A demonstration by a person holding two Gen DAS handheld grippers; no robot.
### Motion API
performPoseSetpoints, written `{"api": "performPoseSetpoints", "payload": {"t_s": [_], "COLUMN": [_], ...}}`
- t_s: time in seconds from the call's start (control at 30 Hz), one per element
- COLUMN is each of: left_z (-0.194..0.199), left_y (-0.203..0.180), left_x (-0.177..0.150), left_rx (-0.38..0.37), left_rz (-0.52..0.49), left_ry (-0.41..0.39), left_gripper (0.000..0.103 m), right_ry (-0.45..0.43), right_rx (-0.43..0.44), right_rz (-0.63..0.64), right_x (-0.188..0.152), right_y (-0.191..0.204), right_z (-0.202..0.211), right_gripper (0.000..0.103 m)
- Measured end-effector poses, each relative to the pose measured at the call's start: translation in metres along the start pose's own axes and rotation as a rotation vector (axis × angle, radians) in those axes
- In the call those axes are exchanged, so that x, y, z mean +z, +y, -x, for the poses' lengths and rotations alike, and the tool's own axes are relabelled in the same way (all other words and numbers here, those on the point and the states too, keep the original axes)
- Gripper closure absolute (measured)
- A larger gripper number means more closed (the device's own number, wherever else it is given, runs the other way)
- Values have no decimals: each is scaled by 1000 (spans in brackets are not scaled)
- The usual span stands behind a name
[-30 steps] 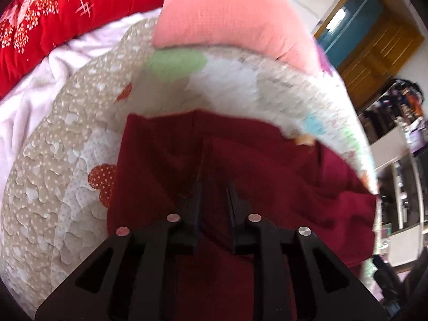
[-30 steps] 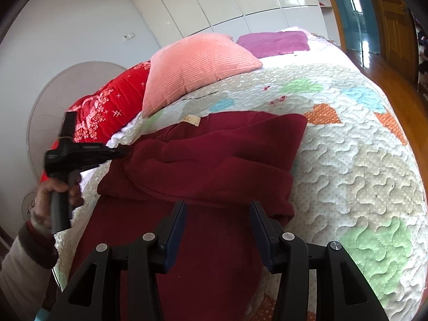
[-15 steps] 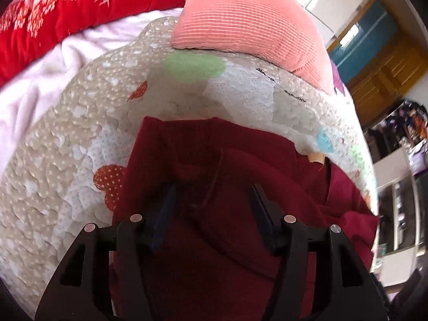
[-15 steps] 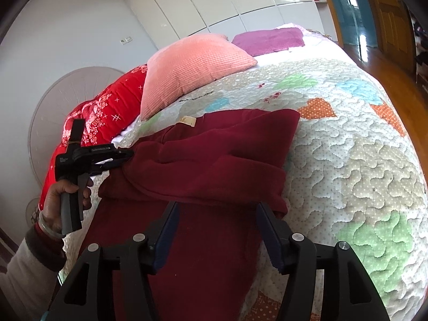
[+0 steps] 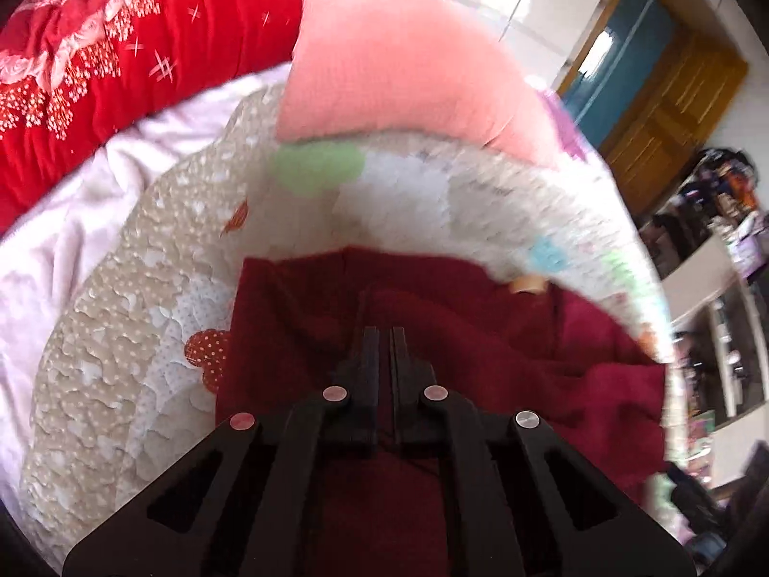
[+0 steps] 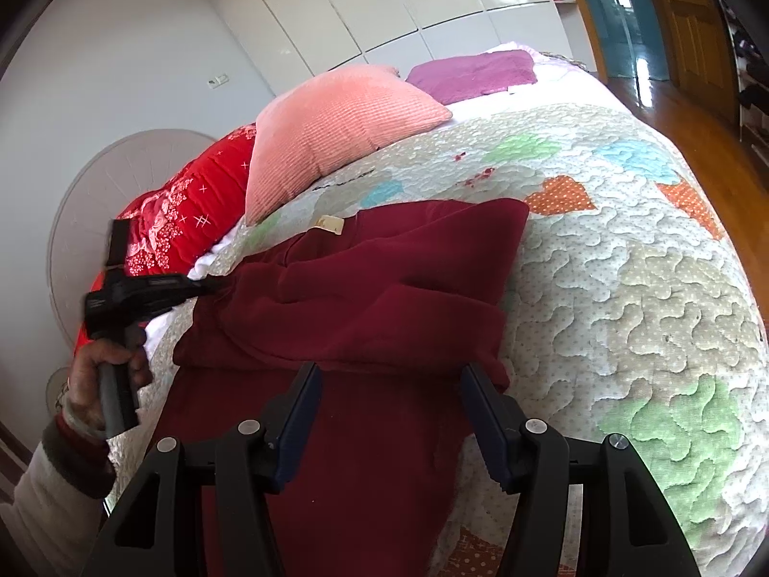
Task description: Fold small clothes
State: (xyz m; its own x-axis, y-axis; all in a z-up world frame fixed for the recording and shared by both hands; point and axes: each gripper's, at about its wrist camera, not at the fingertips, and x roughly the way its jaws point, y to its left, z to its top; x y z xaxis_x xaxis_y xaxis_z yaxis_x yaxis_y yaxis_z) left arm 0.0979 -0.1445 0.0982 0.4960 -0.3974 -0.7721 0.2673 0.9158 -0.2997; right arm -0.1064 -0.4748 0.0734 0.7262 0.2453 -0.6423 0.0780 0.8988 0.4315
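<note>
The dark red garment (image 6: 365, 298) lies on the patchwork quilt (image 6: 625, 264), partly folded: an upper layer is doubled back over the lower part, which runs toward the near edge of the quilt. Its long axis runs from that near edge up toward the pink pillow (image 6: 331, 130), and its pale label (image 6: 330, 224) shows at the pillow-side end. The fold's left corner is the point the next move seems to turn on, and the left gripper (image 5: 383, 336) is the nearer tool there; in the right wrist view it (image 6: 206, 285) meets the cloth at that corner. Its jaws have just been closing and now stand clenched tight; a thin edge of fabric appears pinched at the tips, though blur leaves this uncertain. The right gripper (image 6: 389, 375) sits over the garment's lower part, just short of the fold's near edge, jaws spread about halfway, grasping nothing.
</note>
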Motion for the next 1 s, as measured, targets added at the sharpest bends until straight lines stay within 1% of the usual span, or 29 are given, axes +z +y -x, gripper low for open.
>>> {"api": "performPoseSetpoints", "payload": {"t_s": [0.1,0.17,0.23,0.3,0.37,0.4,0.43,0.47,0.5,0.53,0.6,0.63,0.7,0.77,0.8,0.87,0.93,1.0], "left_z": [30,39,38,31,19,12,4,0,-6,-13,-22,-23,-27,-30,-29,-26,-21,-16], "left_y": [1,4,8,12,16,16,14,13,11,10,12,15,25,33,37,49,57,61], "left_x": [0,-6,-11,-14,-14,-14,-15,-15,-15,-14,-12,-12,-13,-18,-22,-27,-32,-36], "left_rx": [-42,-64,-68,-48,-73,-67,-51,-47,-50,-57,-44,-30,-27,12,21,-14,-44,-64], "left_rz": [-2,11,27,48,83,94,92,88,88,97,114,131,164,165,171,192,214,236], "left_ry": [-51,-52,-47,-30,11,27,37,42,47,55,66,63,66,91,92,78,67,55], "left_gripper": [101,101,101,101,101,98,89,77,69,58,57,57,57,57,57,57,57,57], "right_ry": [5,-22,-44,-49,-52,-46,-37,-22,-9,1,12,15,21,41,53,81,110,127], "right_rx": [-27,-40,-43,-45,-33,-21,-12,-4,0,1,3,14,46,63,55,38,39,20], "right_rz": [-1,26,40,54,83,100,115,133,148,161,186,201,245,332,377,465,534,582], "right_x": [3,9,16,23,26,25,24,23,21,19,19,19,20,19,18,13,9,6], "right_y": [3,9,15,23,34,40,46,51,55,59,69,75,95,122,133,156,175,186], "right_z": [-6,-7,-9,-12,-14,-16,-18,-22,-26,-30,-39,-44,-58,-78,-88,-113,-135,-150], "right_gripper": [45,45,45,45,45,45,45,45,45,45,45,45,45,45,46,49,54,56]}}
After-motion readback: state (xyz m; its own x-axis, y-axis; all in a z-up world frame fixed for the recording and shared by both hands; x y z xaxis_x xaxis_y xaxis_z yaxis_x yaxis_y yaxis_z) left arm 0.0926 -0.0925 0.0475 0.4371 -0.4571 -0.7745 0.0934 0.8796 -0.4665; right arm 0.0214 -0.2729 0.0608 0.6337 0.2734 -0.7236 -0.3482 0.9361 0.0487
